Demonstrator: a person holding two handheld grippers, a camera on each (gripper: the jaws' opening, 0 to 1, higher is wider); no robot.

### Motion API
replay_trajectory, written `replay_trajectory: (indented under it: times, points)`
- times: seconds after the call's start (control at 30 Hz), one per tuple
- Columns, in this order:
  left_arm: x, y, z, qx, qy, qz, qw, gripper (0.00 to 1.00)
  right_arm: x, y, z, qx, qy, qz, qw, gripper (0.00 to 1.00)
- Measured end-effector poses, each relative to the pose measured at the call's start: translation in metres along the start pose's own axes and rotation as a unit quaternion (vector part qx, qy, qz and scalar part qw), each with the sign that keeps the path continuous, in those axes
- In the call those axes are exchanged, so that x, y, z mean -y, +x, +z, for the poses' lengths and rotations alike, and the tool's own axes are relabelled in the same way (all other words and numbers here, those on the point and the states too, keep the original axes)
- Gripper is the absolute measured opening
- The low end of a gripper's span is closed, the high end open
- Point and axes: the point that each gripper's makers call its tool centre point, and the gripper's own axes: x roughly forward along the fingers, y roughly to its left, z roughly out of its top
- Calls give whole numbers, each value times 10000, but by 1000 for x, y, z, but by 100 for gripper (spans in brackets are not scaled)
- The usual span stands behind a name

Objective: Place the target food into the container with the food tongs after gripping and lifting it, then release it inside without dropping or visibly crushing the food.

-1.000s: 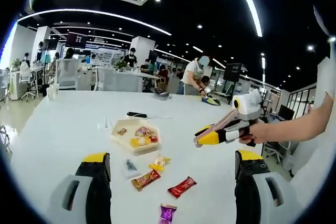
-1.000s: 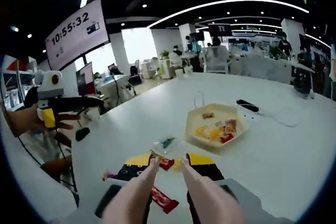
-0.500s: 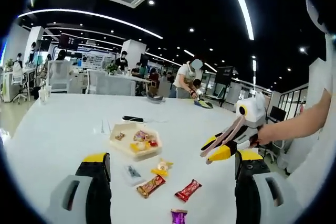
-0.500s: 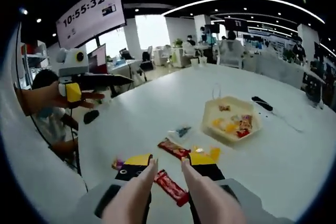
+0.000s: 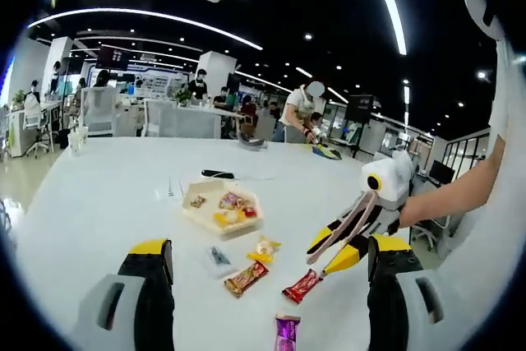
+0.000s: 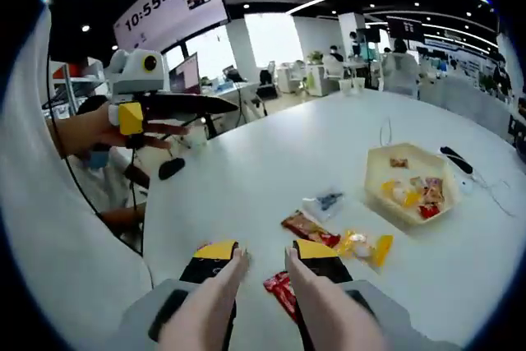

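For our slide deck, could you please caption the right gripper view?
Tongs open above a red wrapped snack on the white table, hexagonal container beyond.

In the right gripper view, a hanging display panel (image 6: 173, 6) near the ceiling carries large dark digits on a white face, reading "10:55:33". To the right of the digits on the same panel sits a small dark mark or icon, too small to read.

In the left gripper view, dark hanging screens (image 5: 113, 57) in the far office bear pale marks, but nothing on them can be made out.

The snack wrappers (image 5: 246, 278) lying on the worktop (image 5: 99, 203) have printing on them in both views, yet no word or brand is legible at this size.
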Motion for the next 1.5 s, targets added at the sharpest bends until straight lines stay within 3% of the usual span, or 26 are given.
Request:
replay_trajectory:
  times: [0.13,0.3,0.37,0.63,0.73,0.9,1.0,1.5]
  points:
    - [2,-4,-2,67,-187,-11,9998,99,-19,11,-8,-189,-339,188,9991,25]
    - [7,-7,-14,-158,7,-40,9999,99,-32,18,-21,-238,-262,365,9987,26]
    - [-3,-10,-25,-376,140,192,9990,99,-40,24,-25,-315,-579,532,9964,26]
    - [1,-11,-24,-331,102,104,9993,99,-46,33,-23,-347,-786,795,9931,27]
    - [9,-14,-18,-104,-343,-62,9993,99,-48,38,-21,-332,-868,894,9917,27]
    - [13,-21,-26,-151,-378,-78,9991,99,-56,46,-20,-293,-951,1135,9885,27]
    - [16,-21,-27,-89,-520,-140,9985,99,-61,50,-28,-535,-1369,1332,9801,27]
    - [17,-29,-42,-237,-441,15,9987,99,-62,66,-28,-660,-1865,1564,9677,28]
